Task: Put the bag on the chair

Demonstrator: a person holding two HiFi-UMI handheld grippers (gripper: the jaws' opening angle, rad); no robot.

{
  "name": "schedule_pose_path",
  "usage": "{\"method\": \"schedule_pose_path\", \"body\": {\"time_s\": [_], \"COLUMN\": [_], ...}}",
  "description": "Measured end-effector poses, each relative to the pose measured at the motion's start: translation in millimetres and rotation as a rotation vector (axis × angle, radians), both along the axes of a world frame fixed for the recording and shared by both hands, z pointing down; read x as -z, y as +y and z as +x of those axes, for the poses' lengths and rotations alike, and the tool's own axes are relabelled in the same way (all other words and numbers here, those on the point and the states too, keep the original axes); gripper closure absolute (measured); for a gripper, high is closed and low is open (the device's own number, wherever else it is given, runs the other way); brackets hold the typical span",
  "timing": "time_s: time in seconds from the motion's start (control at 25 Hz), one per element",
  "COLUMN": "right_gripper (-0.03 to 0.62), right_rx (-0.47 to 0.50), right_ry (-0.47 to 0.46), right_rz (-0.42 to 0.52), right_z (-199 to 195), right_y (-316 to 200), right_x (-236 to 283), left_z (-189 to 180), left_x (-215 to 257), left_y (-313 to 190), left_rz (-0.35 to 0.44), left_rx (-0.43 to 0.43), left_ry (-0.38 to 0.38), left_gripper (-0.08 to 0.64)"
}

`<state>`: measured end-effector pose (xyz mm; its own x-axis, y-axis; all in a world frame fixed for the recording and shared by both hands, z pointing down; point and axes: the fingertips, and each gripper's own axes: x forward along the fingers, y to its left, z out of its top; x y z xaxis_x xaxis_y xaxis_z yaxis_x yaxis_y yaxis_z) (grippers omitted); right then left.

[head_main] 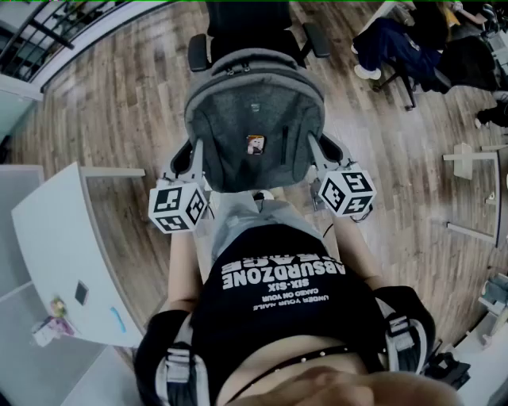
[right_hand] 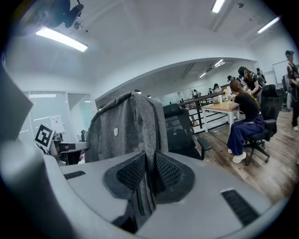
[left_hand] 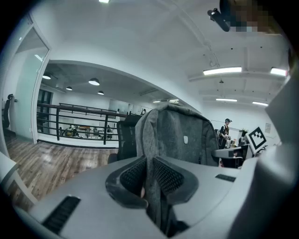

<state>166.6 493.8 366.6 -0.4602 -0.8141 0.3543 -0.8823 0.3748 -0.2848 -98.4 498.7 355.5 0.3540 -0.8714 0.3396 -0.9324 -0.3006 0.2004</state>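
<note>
Two sides of the grey bag (head_main: 254,119) are being clamped, one by the left gripper (left_hand: 148,182) and one by the right gripper (right_hand: 148,175). This way it is being held upright and level in front of the black chair (head_main: 248,24).

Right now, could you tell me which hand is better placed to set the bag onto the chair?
Neither clearly: left tongs and right tongs each clamp a side of the bag, centred before the chair; probably lower with both.
</note>
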Motion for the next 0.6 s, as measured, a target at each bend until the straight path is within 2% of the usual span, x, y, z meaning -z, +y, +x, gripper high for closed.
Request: {"method": "schedule_pose_path", "body": {"time_s": [0.32, 0.6], "right_gripper": [0.526, 0.526], "right_rx": [-0.021, -0.053], "right_ry": [0.003, 0.011], "right_rz": [-0.025, -0.052], "right_z": [-12, -34], "right_y": [-48, -104], "right_x": [-7, -12], "left_z": [-12, -34], "left_x": [-7, -15], "left_y": [-51, -117], "left_rz": [-0.013, -0.028], "left_rx": [-0.015, -0.081], "left_ry": [0.009, 0.015], "left_gripper": [0.500, 0.500]}}
